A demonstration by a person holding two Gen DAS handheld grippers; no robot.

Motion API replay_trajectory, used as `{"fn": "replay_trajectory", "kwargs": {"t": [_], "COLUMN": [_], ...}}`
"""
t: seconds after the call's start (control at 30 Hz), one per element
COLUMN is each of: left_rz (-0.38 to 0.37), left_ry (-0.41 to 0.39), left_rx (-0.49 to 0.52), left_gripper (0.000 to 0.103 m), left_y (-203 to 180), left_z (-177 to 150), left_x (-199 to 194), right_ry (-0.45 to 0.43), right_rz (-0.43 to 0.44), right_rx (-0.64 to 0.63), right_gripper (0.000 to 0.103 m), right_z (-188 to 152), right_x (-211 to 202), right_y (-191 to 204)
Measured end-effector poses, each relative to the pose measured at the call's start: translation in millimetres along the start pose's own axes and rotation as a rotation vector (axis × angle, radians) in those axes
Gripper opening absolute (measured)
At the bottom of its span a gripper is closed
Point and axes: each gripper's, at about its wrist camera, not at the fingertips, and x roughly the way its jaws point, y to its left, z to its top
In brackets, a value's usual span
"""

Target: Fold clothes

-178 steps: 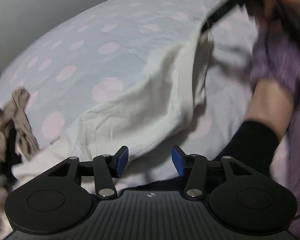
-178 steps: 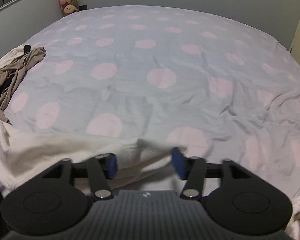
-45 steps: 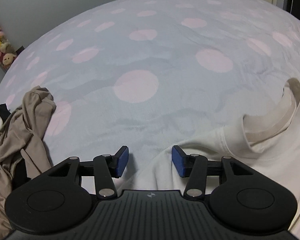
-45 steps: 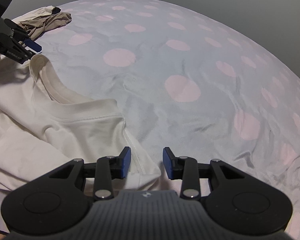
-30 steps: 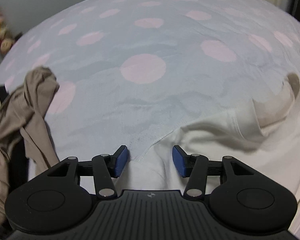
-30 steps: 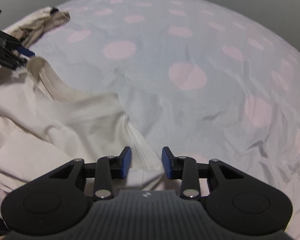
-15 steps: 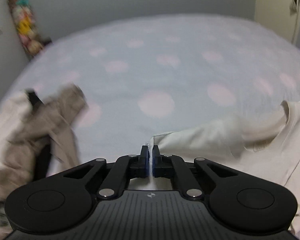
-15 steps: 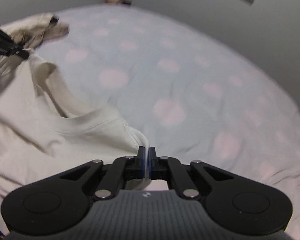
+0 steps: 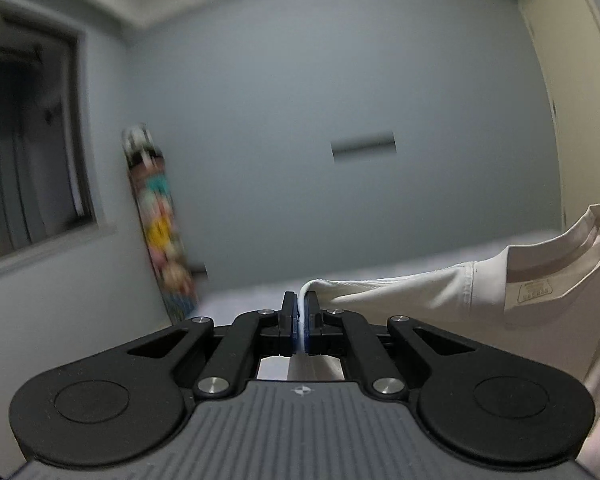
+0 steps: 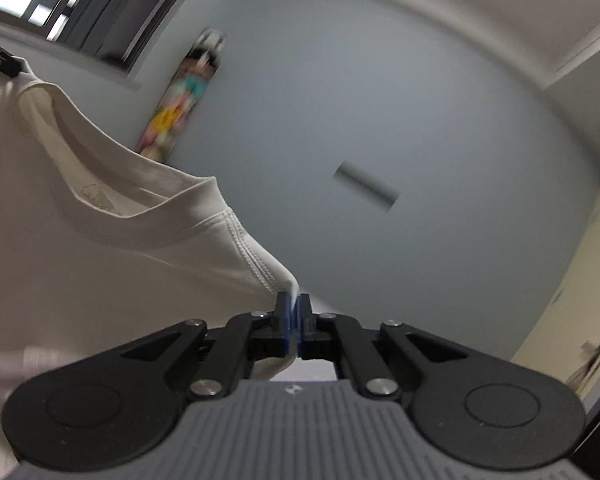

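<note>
Between the two raised tools hangs the cream T-shirt [image 10: 100, 240], lifted off the bed [image 9: 440, 264], its shoulder line running left to right. The left hand-held gripper [image 9: 300, 320] is clenched on one shoulder tip, the right hand-held gripper [image 10: 293, 320] on the other; the neckline sags midway, so neither hand is nearer.

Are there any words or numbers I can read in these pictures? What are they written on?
None can be read.
Neck label inside the white T-shirt: printed, but too small and blurred to read.
Colourful column in the corner by the wall: blurred, no letters to make out.
Left gripper and right gripper: no writing.
</note>
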Motion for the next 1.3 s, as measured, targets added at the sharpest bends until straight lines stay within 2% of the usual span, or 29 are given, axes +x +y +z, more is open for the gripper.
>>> {"fn": "replay_trajectory", "kwargs": {"t": [0.2, 0.3, 0.43, 0.57, 0.73, 0.9, 1.0, 1.13, 1.3], "left_rz": [-0.002, -0.003, -0.021, -0.052, -0.1, -0.104, -0.093, -0.099, -0.118], "left_ry": [-0.24, -0.337, -0.422, -0.489, -0.543, -0.508, -0.438, -0.268, -0.057], "left_rx": [-0.043, -0.048, -0.032, -0.039, -0.044, -0.03, 0.0, 0.051, 0.083], "left_gripper": [0.002, 0.001, 0.002, 0.002, 0.002, 0.002, 0.001, 0.001, 0.002], "left_y": [5.9, 4.8, -2.5, -7.9, -12.1, -22.3, -35.8, -54.2, -77.5], "left_z": [79.3, 109.0, 125.2, 125.1, 130.5, 131.3, 126.4, 101.3, 47.2], "left_x": [-69.9, -102.4, -131.4, -149.5, -160.1, -130.6, -95.1, -19.4, 77.9], "right_ry": [-0.172, -0.239, -0.317, -0.369, -0.4, -0.394, -0.345, -0.235, -0.069], "right_rz": [-0.197, -0.263, -0.35, -0.399, -0.451, -0.453, -0.422, -0.36, -0.273], "right_rx": [0.013, 0.03, 0.041, 0.044, 0.049, 0.068, 0.068, 0.086, 0.102], "right_gripper": [0.003, 0.003, 0.003, 0.003, 0.003, 0.003, 0.003, 0.003, 0.003], "right_z": [74.8, 104.1, 123.3, 128.5, 132.7, 133.9, 128.1, 104.7, 51.7], "right_x": [-61.7, -93.5, -135.4, -169.3, -186.3, -169.1, -136.1, -74.8, 11.9], "right_y": [-42.7, -61.0, -77.1, -87.7, -95.8, -95.5, -94.8, -80.6, -59.0]}}
